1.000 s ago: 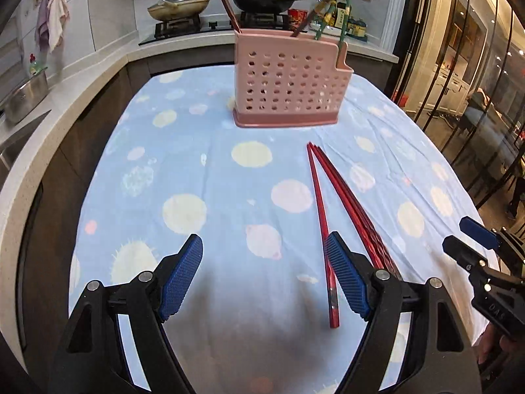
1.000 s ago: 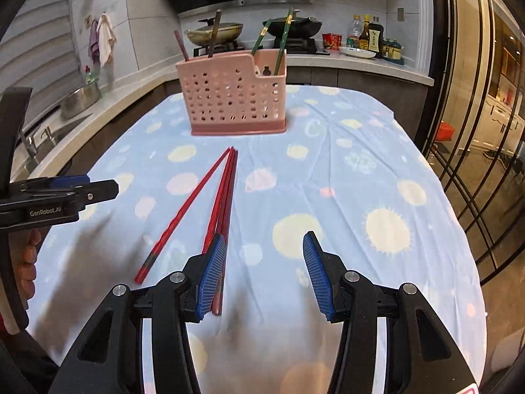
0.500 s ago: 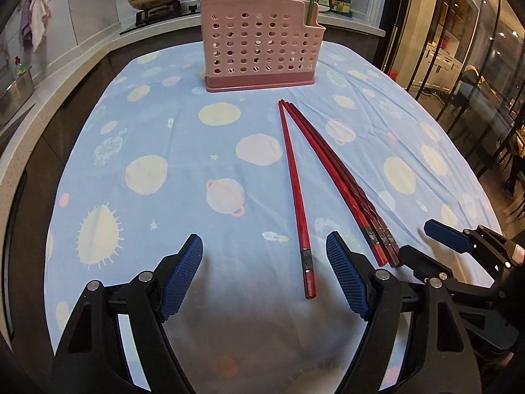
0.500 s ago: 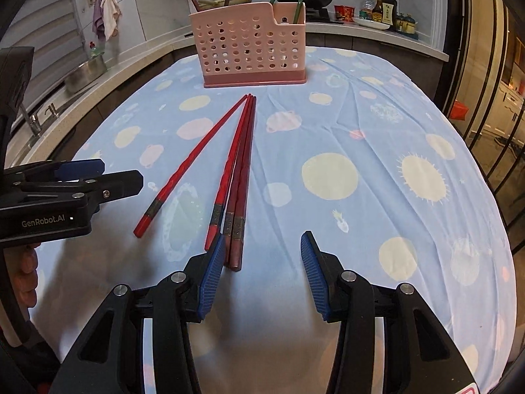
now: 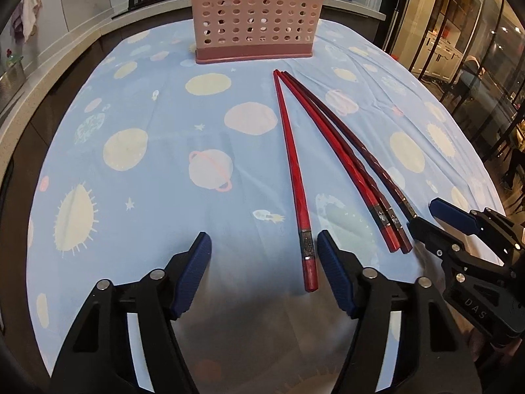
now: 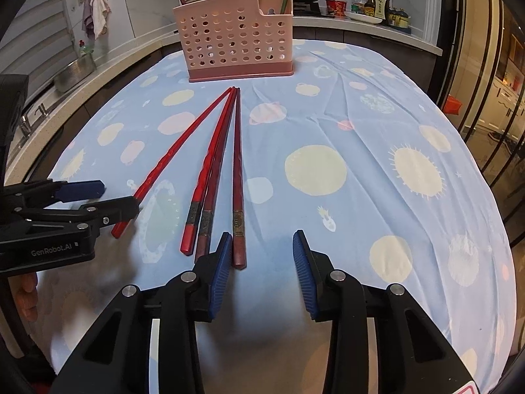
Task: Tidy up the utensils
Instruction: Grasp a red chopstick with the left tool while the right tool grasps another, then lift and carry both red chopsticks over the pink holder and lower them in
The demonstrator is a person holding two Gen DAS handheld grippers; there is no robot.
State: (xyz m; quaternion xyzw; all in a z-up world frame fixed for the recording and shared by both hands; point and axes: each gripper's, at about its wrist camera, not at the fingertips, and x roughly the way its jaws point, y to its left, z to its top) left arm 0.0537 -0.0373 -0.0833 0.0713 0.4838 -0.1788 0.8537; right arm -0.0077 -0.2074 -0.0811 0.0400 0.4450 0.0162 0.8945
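Observation:
Several red chopsticks lie fanned on the blue patterned tablecloth (image 5: 137,197), tips toward a pink perforated holder (image 5: 252,16) (image 6: 236,39) that has a few utensils standing in it. My left gripper (image 5: 264,262) hangs low over the cloth with its jaws closing. The near end of the lone bright red chopstick (image 5: 297,180) lies between its pads, close to the right one and not pinched. My right gripper (image 6: 262,256) is closing too. The end of the darkest chopstick (image 6: 237,170) lies just inside its left pad. Each gripper shows in the other's view, the right gripper (image 5: 426,220) and the left gripper (image 6: 108,198).
A kitchen counter (image 6: 361,24) with pans, a stove and bottles runs behind the table. A sink and a metal bowl (image 6: 73,70) are at the left. Glass doors (image 5: 475,49) stand at the right. The table's rounded edge falls away on both sides.
Both grippers have sunk toward the cloth and come up to the near ends of the chopsticks. Both pairs of jaws have narrowed. The chopsticks and holder have not moved.

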